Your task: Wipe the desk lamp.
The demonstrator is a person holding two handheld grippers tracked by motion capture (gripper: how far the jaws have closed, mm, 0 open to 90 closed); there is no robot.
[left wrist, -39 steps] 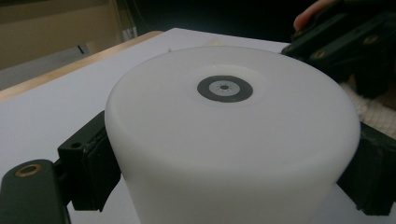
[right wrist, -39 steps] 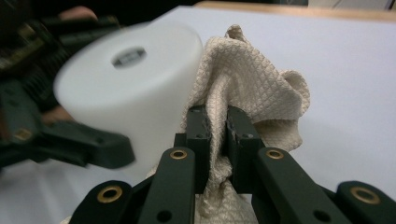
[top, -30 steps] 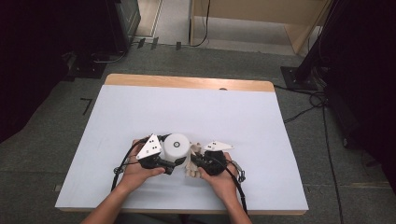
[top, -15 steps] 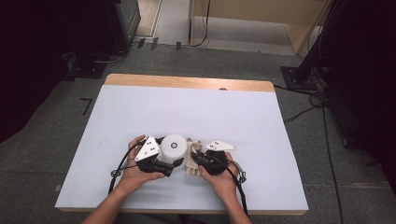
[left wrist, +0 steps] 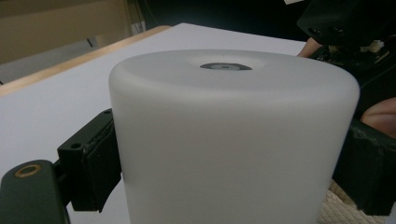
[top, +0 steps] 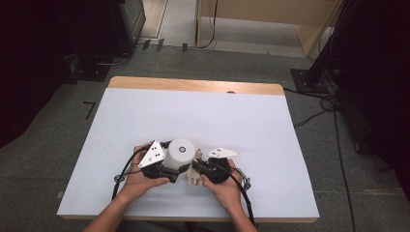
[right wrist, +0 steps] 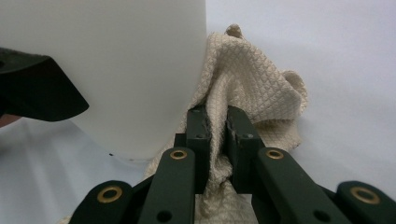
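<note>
On the bench (top: pixel 145 121), near its front edge, the cylinder (top: pixel 181 153) stands upright between the 2 claws: the left claw (top: pixel 170 168) at its left, the right claw (top: pixel 199 166) at its right. The waffle-weave cloth (top: pixel 194 175) lies just right of the cylinder, touching it.

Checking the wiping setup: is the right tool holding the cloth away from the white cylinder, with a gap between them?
No: in the right gripper view the beige cloth, pinched by the right tool, presses against the white cylinder.
</note>
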